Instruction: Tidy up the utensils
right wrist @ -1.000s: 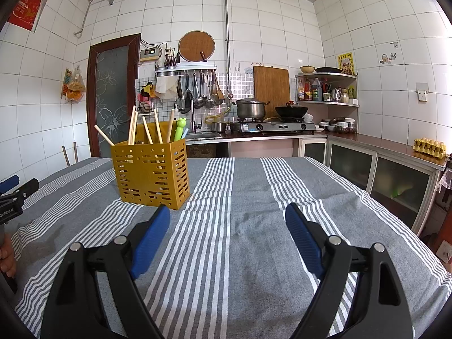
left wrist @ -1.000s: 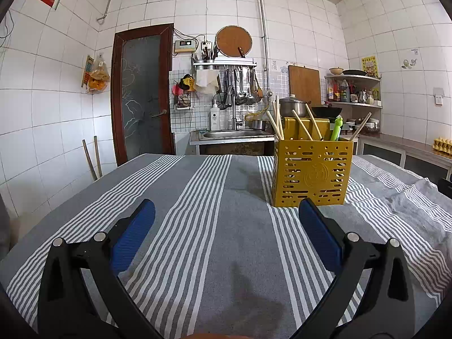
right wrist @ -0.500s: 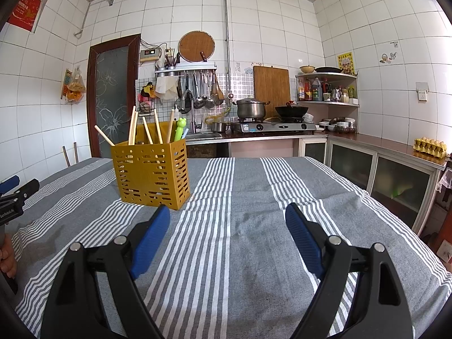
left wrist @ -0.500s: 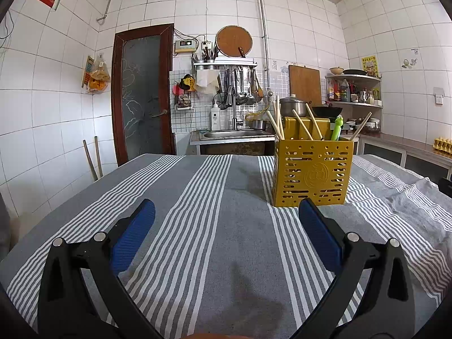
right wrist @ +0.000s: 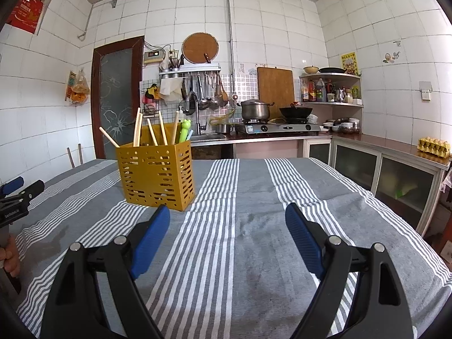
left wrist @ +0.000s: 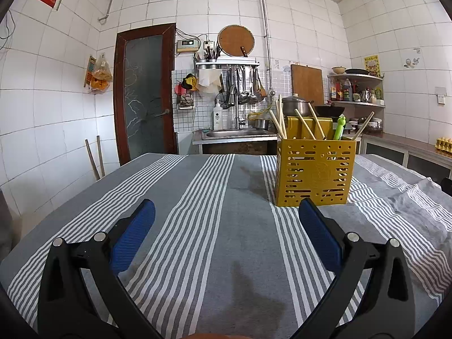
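Note:
A yellow perforated utensil holder (left wrist: 314,172) stands upright on the grey striped tablecloth (left wrist: 214,214), filled with several wooden chopsticks (left wrist: 278,118) and a green frog-topped utensil (left wrist: 339,126). It also shows in the right wrist view (right wrist: 157,175), with chopsticks (right wrist: 137,126) and the green utensil (right wrist: 184,130). My left gripper (left wrist: 226,210) is open and empty, near the table's front, left of the holder. My right gripper (right wrist: 227,214) is open and empty, right of the holder. The left gripper (right wrist: 17,192) appears at the right wrist view's left edge.
The tablecloth (right wrist: 254,197) is wrinkled at the right side. Behind the table are a sink counter (left wrist: 237,135), a stove with a pot (right wrist: 255,110) and wok (right wrist: 295,111), low cabinets (right wrist: 395,175) on the right, and a door (left wrist: 145,90).

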`<state>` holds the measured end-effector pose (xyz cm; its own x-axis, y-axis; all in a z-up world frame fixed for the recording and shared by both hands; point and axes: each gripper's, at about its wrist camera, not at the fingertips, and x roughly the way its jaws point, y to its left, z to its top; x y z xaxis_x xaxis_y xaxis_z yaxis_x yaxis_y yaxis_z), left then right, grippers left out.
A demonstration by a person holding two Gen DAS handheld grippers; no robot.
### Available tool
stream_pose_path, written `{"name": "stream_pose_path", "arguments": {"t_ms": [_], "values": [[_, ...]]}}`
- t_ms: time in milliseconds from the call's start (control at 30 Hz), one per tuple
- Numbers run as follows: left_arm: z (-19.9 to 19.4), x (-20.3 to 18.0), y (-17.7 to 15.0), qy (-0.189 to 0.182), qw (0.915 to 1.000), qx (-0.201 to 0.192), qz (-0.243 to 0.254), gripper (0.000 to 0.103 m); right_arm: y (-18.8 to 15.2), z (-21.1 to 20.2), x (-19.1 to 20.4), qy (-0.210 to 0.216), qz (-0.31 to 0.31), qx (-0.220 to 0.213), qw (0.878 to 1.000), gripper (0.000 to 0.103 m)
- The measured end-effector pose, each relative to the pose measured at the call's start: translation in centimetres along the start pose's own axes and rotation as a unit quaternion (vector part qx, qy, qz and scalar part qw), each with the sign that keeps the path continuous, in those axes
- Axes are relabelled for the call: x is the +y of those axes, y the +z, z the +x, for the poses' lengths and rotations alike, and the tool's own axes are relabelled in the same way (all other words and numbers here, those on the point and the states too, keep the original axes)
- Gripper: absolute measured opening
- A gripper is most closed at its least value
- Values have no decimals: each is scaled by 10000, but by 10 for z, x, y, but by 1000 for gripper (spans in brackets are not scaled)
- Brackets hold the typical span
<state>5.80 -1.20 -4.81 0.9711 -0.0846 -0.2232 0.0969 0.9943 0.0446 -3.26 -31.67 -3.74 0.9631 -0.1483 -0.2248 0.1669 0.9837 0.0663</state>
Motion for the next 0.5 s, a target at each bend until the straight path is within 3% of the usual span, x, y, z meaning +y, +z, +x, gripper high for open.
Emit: {"name": "stream_pose_path", "arguments": {"t_ms": [500], "values": [[-1,0,1,11,10000,10,-20,98,0,-1,1,-3,11,4,10000,82]]}}
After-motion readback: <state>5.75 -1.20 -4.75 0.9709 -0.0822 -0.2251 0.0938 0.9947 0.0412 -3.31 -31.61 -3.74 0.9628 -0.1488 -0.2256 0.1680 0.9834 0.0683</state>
